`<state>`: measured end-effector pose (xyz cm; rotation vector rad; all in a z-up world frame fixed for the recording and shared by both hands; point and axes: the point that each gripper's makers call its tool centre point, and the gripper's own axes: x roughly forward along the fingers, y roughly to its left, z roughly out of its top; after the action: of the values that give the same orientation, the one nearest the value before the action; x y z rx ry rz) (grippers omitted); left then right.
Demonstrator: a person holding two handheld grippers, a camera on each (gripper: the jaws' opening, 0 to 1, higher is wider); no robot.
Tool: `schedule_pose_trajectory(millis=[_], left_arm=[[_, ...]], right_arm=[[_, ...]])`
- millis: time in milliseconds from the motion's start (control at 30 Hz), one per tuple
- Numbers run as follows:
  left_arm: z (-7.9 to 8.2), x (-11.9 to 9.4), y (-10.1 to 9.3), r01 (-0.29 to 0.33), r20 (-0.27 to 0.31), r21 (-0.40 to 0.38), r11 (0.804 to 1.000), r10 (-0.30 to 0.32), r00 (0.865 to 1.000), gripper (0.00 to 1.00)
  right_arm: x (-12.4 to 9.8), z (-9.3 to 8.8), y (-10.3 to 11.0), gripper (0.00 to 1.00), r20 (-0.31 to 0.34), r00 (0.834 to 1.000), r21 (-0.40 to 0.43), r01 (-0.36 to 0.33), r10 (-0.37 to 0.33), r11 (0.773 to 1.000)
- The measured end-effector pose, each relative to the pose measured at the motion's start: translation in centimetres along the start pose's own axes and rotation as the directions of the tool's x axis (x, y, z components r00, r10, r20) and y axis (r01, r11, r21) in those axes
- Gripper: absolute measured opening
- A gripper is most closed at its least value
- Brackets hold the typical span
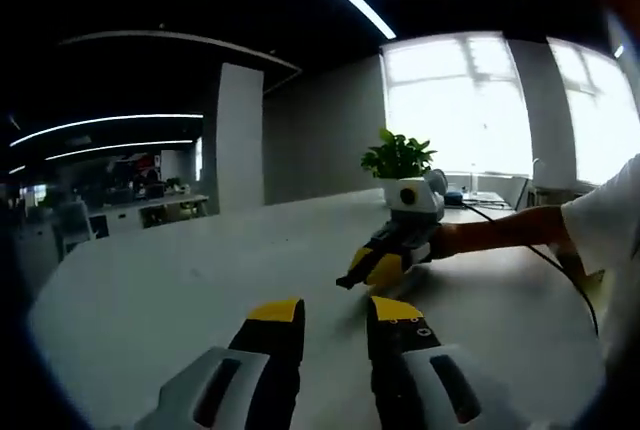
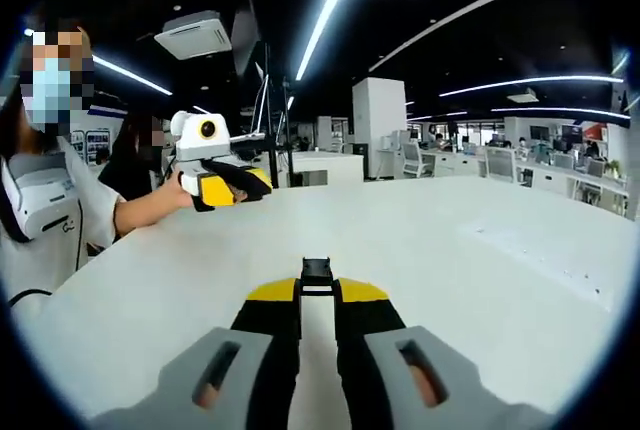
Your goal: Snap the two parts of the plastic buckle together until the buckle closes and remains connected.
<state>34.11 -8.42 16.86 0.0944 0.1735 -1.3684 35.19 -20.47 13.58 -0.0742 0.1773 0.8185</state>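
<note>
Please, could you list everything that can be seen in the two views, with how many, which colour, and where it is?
buckle part: one, black, clamped between the tips of the right gripper, above the table
table: one, white, wide, under both grippers
potted plant: one, green leaves in a white pot, at the far edge of the table, before the bright windows
cable: one, dark, running over the table near the person's arm
office desks and chairs: several, pale, in the background
person's arm: one, white sleeve, holding the right gripper
right gripper: one, yellow and black, jaws shut on the buckle part
left gripper: one, yellow and black, jaws apart, holding nothing
</note>
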Motion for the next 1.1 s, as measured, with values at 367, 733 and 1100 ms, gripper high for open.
schedule_pose_trajectory(millis=[367,733,1100], left_arm=[[0.3,-0.2,0.5,-0.009,0.039,-0.045,0.999,0.011,0.999,0.23],[0.5,-0.5,1.2,-0.021,0.059,-0.051,0.998,0.024,0.998,0.23],[0.1,-0.4,1.5,-0.026,0.047,-0.062,0.998,0.029,0.998,0.22]], right_arm=[[1.0,-1.3,-3.2,0.10,-0.061,0.998,0.008,-0.024,0.025,1.000],[2.7,-3.0,-4.3,0.10,-0.142,0.988,-0.068,-0.076,0.066,0.995],[3.3,-3.0,-5.2,0.10,-0.163,0.983,-0.066,-0.092,0.080,0.994]])
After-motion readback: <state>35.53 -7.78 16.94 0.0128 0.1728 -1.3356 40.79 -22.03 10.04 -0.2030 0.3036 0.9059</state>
